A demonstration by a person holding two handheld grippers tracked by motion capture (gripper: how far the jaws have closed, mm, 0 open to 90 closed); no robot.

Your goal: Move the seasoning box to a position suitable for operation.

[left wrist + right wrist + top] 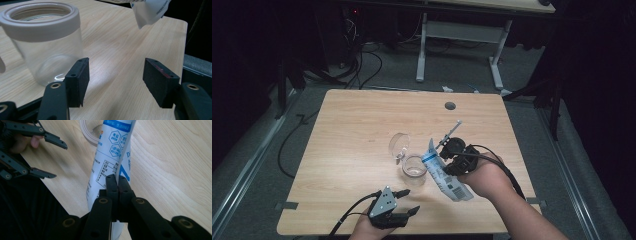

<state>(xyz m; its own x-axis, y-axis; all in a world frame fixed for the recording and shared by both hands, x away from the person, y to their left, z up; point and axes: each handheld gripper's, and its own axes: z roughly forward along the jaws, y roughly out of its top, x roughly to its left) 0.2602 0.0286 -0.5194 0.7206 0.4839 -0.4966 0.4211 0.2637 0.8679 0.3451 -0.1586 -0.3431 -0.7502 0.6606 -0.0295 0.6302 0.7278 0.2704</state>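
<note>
A: Where's the white-and-blue pouch (443, 172)?
B: Just beside the clear jar (414, 165), tilted above the counter (352, 125), its upper end leaning toward the jar's mouth. The right gripper (117, 182) is clamped tight on it.
A: And the left gripper (116, 81)?
B: Jaws apart, nothing between them, near the jar on the person's side.

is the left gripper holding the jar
No, the left gripper has its jaws open over bare table, with the jar off to one side.
</note>
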